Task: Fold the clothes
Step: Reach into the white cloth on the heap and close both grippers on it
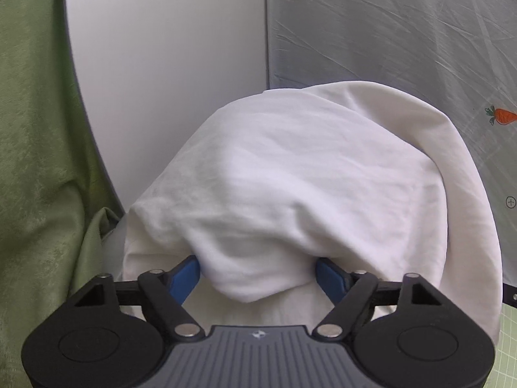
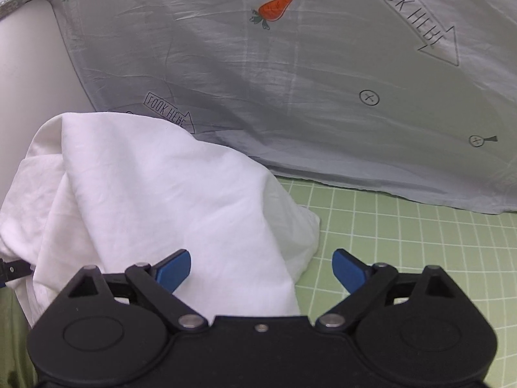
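Green gridded mat (image 2: 404, 242); white garment (image 1: 290, 177) hides spread left claw (image 1: 258, 271) tips; right claw (image 2: 261, 266) open.

Both views bright, soft even light, no glare. White garment (image 1: 290, 177) near blown out, folds faintly shaded. Strong fisheye bending at edges, dark vignette in corners. Slight softness overall; focus approx. uniform.
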Demonstrator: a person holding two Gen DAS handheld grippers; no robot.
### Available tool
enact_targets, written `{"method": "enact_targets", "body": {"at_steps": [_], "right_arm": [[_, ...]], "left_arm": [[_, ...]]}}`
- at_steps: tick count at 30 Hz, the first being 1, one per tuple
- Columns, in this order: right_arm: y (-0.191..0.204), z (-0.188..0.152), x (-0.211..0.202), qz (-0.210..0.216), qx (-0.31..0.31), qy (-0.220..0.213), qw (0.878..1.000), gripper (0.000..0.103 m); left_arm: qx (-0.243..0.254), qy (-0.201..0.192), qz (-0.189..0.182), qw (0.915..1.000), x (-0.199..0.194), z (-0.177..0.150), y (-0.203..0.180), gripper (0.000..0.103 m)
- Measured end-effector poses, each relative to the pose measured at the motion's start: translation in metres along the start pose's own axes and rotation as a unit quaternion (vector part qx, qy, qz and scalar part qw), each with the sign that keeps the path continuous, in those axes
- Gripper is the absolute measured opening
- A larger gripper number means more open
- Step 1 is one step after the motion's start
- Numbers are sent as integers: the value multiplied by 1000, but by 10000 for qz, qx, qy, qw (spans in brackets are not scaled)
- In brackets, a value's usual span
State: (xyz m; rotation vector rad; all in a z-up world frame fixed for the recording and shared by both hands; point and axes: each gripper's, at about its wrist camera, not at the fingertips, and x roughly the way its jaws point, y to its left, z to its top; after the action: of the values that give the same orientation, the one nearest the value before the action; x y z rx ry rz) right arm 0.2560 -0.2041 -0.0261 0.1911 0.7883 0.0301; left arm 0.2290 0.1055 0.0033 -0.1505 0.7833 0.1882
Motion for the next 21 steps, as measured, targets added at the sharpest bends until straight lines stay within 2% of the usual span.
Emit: {"method": "enact_targets", "body": {"at_steps": [1, 4, 5, 6, 7, 8, 9, 12, 17, 21], "right_arm": [[1, 2, 9, 1, 19, 49, 10000, 83], [-1, 1, 16, 73, 8, 68, 10000, 58], [-2, -1, 15, 111, -10, 48, 9999, 38], [-3, -2, 13, 148, -28, 28, 9999, 26], [-4, -4, 12, 186, -46, 8, 9998, 19], [-5, -5, 10, 224, -64, -11, 9997, 8], [-6, -7, 9, 262, -82, -31, 9996, 5], [-15, -13, -11, 340, -20, -230, 9992, 2], [-63, -46, -68, -493, 139, -555, 9971, 1], [-103, -73, -114, -1176, 263, -805, 9894, 1]], "left_arm": [[86, -5, -38, 10000, 2, 0, -2, 65], [168, -13, -170, 9997, 3, 1, -5, 50], [189, -40, -212, 9996, 1, 0, -7, 41], [221, -72, -255, 9994, -2, -2, -8, 33], [273, -123, -236, 9993, -5, -3, -10, 31], [358, -187, -193, 9990, -9, -4, -13, 26], [432, -248, -160, 9986, -12, -5, -15, 20], [433, -357, -143, 9983, -24, -10, -16, 12], [443, -502, -242, 9975, -56, -26, -22, 5], [610, -422, -473, 9961, -82, -52, -38, 4]]}}
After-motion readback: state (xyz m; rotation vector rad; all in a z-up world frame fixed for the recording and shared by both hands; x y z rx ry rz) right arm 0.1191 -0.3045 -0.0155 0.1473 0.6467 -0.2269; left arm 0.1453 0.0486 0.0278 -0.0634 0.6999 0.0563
